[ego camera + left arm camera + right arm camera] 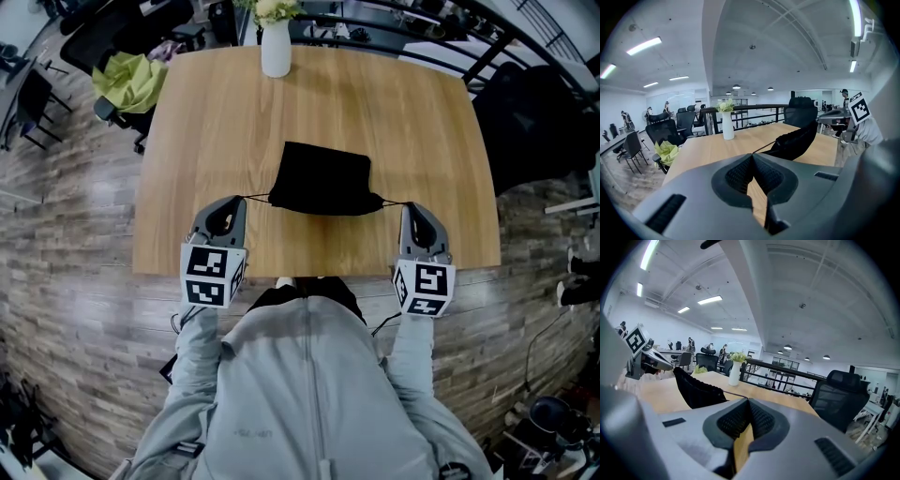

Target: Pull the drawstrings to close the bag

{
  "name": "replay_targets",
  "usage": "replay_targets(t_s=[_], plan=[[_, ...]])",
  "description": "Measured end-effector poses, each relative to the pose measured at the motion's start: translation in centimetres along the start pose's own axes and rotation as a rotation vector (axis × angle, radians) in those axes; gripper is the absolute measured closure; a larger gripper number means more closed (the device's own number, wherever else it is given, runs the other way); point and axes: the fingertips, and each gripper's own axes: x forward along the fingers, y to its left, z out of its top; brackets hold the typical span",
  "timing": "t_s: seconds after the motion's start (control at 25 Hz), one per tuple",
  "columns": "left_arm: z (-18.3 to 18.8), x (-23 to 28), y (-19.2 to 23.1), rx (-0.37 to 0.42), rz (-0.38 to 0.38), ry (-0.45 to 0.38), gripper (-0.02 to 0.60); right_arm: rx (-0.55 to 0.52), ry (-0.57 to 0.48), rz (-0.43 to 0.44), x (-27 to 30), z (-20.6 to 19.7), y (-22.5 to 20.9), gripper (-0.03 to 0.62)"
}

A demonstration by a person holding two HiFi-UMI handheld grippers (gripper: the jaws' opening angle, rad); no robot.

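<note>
Fingers (736, 176) clamped on drawstrings (258, 196), bag (323, 178) midway between

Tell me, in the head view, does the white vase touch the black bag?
No, the white vase stands at the table's far edge, with bare wood between it and the black bag.

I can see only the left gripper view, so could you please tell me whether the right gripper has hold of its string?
Observer: Yes, the right gripper view shows the right gripper shut on a taut string running to the bag.
Operator: Thank you. Where do the strings leave the bag?
Observer: In the head view, they leave its edge nearest the person, one out to each side.
</note>
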Motion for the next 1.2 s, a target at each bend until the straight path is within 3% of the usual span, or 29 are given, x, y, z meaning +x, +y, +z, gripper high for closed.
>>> replay_targets(t_s=[0.44, 0.8, 1.0, 1.12, 1.2], plan=[[-3.8, 0.1, 1.9, 0.098, 0.070, 0.106, 0.554, 0.014, 0.089, -0.055, -0.5, -3.0, -1.8, 0.571], [-5.1, -0.3, 3.9, 0.106, 0.110, 0.134, 0.554, 0.029, 0.133, -0.108, -1.3, -5.2, -3.8, 0.571], [-5.2, -1.4, 5.3, -0.003, 0.081, 0.105, 0.554, 0.048, 0.126, -0.110, -2.4, -5.5, -5.6, 0.572], [-5.0, -1.2, 5.5, 0.027, 0.106, 0.116, 0.554, 0.049, 0.126, -0.123, -2.4, -5.6, -5.4, 0.572], [-5.3, -1.1, 5.9, 0.007, 0.109, 0.122, 0.554, 0.030, 0.131, -0.129, -2.3, -5.7, -5.4, 0.572]])
